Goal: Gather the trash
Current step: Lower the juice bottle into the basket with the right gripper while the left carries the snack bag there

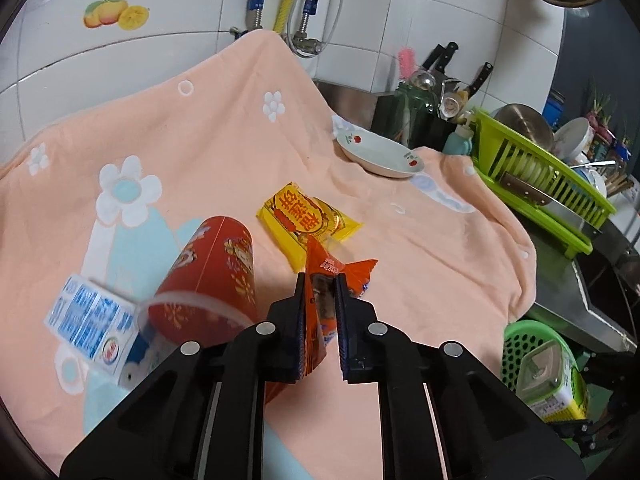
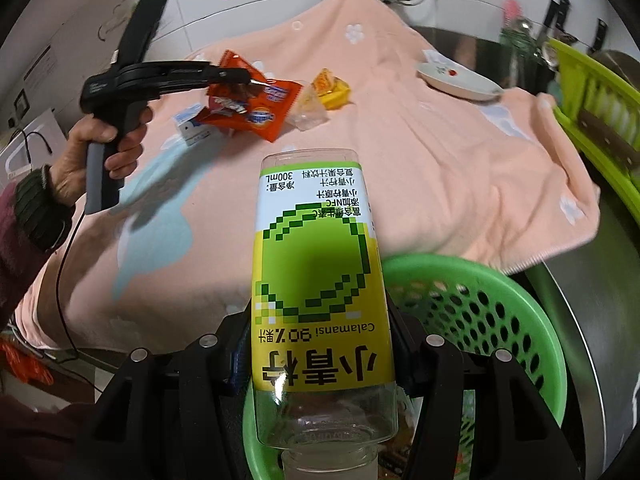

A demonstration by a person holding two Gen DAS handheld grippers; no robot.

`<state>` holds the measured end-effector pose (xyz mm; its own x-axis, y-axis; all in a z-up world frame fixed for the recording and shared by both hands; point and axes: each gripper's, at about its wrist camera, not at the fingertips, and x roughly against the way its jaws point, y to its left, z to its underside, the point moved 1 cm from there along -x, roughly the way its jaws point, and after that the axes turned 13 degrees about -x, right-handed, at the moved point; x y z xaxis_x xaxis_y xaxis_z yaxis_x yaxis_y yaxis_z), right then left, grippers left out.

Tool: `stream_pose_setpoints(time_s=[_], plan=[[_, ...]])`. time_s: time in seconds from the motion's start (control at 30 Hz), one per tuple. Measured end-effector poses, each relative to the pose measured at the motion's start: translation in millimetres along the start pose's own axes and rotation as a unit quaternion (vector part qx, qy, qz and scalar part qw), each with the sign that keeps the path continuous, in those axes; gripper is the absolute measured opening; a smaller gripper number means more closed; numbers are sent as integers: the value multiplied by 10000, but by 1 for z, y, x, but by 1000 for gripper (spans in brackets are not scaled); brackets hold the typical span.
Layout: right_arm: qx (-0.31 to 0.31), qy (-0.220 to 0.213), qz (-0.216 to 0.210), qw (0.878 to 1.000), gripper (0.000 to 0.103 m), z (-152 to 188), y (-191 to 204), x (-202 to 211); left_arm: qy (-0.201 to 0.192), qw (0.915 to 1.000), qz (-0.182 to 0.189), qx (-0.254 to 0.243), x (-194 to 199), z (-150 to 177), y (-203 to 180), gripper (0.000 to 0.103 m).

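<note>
The left gripper [image 1: 319, 280] pinches an orange snack wrapper [image 1: 320, 276]. The right gripper [image 2: 320, 354] squeezes a juice bottle [image 2: 318, 280], with the green basket [image 2: 500, 304] at 3 o'clock.

peach towel [image 1: 224, 152] (flowered) bears red cup [image 1: 208, 276], yellow packet [image 1: 308, 220], plate [image 1: 380, 154].

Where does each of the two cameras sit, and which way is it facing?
Left wrist: on the left gripper, looking along its fingers across the peach towel toward the tiled wall; the jaws clamp an orange wrapper.
Right wrist: on the right gripper, above the green basket, holding an empty bottle; the left hand shows.
Shared: towel, wrapper, white plate, yellow packet, basket.
</note>
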<state>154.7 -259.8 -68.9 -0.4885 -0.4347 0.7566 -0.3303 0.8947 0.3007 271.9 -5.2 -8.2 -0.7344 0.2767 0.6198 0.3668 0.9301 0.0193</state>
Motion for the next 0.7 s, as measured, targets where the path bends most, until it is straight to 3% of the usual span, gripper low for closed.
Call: stream_pose_setpoints(time_s=[0.4, 0.7], plan=[[-323, -160, 446, 9984, 53, 26, -33, 21, -473, 9984, 304, 30, 61, 11, -46, 8], [-596, -185, 853, 9944, 53, 44, -58, 29, -668, 9944, 797, -188, 90, 19, -96, 8]])
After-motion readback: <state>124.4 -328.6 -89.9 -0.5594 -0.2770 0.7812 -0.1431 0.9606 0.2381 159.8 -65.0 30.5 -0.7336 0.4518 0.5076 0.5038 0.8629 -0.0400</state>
